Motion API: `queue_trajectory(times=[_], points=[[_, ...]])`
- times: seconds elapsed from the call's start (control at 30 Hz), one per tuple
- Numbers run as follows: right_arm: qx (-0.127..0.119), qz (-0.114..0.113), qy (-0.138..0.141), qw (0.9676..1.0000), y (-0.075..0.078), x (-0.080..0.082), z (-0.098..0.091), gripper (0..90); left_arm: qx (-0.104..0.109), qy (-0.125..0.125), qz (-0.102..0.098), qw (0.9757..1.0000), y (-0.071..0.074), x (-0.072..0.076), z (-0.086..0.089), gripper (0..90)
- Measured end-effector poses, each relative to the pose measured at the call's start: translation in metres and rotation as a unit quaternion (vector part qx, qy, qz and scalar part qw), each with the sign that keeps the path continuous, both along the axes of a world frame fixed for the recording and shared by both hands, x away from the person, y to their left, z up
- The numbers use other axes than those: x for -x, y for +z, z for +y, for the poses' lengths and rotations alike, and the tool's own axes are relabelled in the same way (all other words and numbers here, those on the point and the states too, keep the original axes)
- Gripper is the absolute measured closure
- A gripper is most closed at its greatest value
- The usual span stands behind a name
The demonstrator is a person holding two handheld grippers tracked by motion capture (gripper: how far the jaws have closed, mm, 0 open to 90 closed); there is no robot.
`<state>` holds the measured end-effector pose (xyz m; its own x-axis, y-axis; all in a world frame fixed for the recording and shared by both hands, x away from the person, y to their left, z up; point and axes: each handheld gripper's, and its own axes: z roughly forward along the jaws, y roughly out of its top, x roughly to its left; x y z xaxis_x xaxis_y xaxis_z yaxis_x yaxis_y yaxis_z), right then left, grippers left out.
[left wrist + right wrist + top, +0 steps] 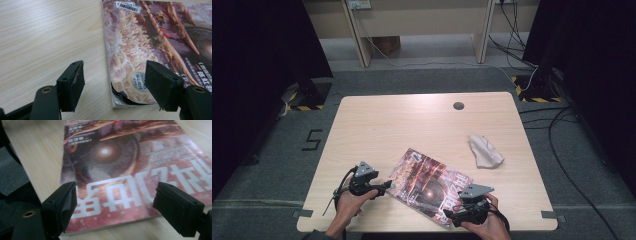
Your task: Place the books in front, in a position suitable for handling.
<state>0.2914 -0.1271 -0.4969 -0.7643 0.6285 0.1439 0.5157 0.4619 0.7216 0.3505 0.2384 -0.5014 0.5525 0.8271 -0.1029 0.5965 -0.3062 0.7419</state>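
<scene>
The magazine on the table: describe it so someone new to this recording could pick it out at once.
On the light wooden table, look to the near edge, between the two hand-held grippers. The magazine lies flat and askew there, glossy red-brown with large pale lettering, unlike the crumpled pale cloth farther right.

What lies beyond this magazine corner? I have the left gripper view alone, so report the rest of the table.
Observer: In the high view, a crumpled white cloth lies on the table, to the right of the magazine and apart from it.
Operator: Now give me the right gripper.
Observer: The right gripper sits at the magazine's near edge. Its jaws stand open to either side of the big white lettering and press nothing.
Operator: Report the far side.
Observer: A round grey hole cover sits near the table's far edge.
</scene>
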Motion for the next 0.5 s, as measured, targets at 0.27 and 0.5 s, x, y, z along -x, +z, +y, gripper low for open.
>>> queue_trajectory(times=[0.27,0.5], points=[[0.003,0.003,0.019,0.9998,-0.002,0.008,0.011,18.1,-0.020,-0.004,0.003,0.9998,-0.002,0.000,-0.004,30.8],[0.037,-0.008,0.040,0.9985,-0.007,0.015,0.020,19.6,-0.039,-0.009,0.009,0.9992,-0.004,0.000,-0.006,29.4]])
